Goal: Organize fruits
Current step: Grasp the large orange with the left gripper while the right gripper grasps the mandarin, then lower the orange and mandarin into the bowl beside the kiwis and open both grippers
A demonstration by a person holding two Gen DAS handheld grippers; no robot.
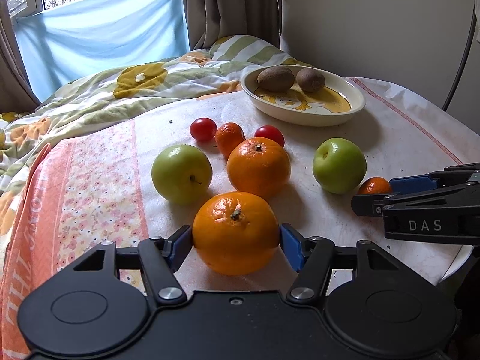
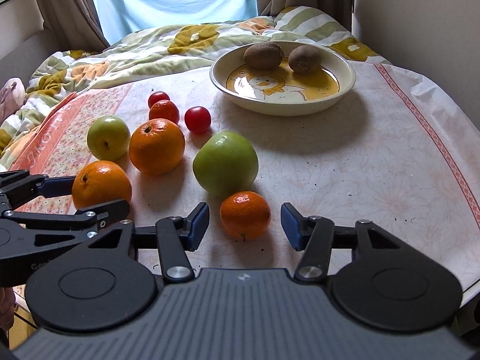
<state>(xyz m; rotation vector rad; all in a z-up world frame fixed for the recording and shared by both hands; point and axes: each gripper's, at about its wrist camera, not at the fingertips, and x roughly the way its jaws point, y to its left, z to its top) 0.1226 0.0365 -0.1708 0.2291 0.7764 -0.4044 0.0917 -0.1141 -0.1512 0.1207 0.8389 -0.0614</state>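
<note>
Left gripper [image 1: 236,237] clenches the nearest orange [image 1: 235,232]. Only the right wrist view shows the right gripper [image 2: 244,222] released, pads apart around a mandarin [image 2: 245,214].

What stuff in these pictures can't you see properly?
- Small mandarin, left wrist view: mostly hidden behind the right gripper.
- Far cherry tomato, right wrist view: its lower half is covered by another mandarin.
- Tablecloth lettering, both views: cut off, unreadable.
- Near table edge: hidden under both gripper bodies.
</note>
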